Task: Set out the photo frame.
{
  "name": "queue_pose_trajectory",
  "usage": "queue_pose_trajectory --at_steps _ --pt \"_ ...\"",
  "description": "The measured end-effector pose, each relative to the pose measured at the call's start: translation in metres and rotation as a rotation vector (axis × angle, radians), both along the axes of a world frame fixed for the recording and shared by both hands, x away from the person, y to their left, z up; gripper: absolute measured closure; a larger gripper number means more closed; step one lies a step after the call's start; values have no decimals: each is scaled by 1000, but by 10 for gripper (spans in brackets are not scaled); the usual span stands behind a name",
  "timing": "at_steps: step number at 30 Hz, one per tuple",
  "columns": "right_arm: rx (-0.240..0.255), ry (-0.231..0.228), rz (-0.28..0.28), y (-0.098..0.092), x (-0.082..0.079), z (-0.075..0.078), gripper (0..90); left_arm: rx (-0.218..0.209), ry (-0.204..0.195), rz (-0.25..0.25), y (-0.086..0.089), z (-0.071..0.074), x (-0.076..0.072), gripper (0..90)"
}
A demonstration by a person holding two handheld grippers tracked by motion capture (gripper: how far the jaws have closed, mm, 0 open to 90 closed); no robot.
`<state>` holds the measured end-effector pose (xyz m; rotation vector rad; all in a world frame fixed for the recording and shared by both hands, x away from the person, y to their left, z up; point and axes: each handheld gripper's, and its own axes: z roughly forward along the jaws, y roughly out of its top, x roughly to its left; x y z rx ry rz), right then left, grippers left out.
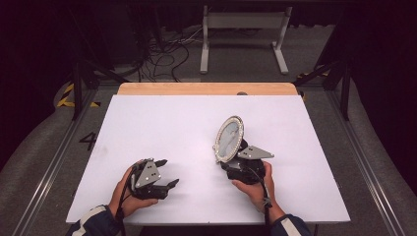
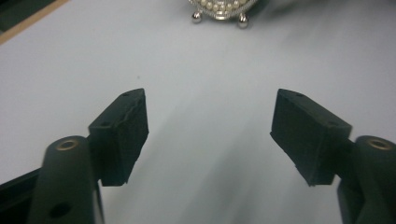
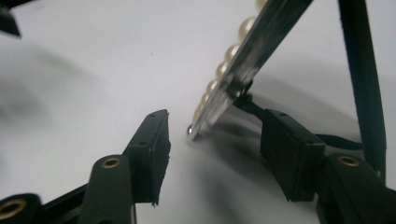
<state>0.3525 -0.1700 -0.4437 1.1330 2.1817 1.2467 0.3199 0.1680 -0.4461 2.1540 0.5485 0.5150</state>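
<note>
Two grippers, jaws apart, nothing held: left gripper (image 1: pixel 166 173) well left of oval pearl-rimmed frame (image 1: pixel 229 138); right gripper (image 3: pixel 212 140) just behind it — frame stands propped on table (image 1: pixel 162 123), apparently released; withdrawal left.

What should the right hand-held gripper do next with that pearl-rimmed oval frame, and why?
Probably draw the right hand-held gripper straight back toward the person. Its jaws stand open, with the frame between them but the pads apart from it, and the frame stands tilted on the white table on its ball feet and back stand. A sideways move could knock it over.
</note>
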Motion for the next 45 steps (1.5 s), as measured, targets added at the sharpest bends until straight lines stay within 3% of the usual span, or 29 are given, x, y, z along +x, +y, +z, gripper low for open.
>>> queue_pose_trajectory --at_steps 7,11,12,14,15,17,35,41,45 --pt "87 4 -85 7 14 -3 446 -6 10 30 9 -1 0 233" --pt "113 -6 -101 9 17 -2 523 19 12 32 6 -4 1 224" --pt "126 7 -99 11 20 -4 578 31 19 28 5 -6 2 222" --pt "137 11 -97 10 21 -6 587 35 20 25 4 -7 2 222" --pt "148 18 -86 11 21 -7 634 34 22 24 4 -7 3 220" --pt "131 15 -81 12 20 -6 638 34 21 25 4 -7 3 216" --pt "135 82 20 -4 19 -4 685 29 38 21 4 -7 3 194" --pt "139 117 80 -13 18 -2 727 28 49 3 -3 -7 13 181" --pt "132 129 103 -16 18 -1 733 0 59 -20 -8 -4 20 172"
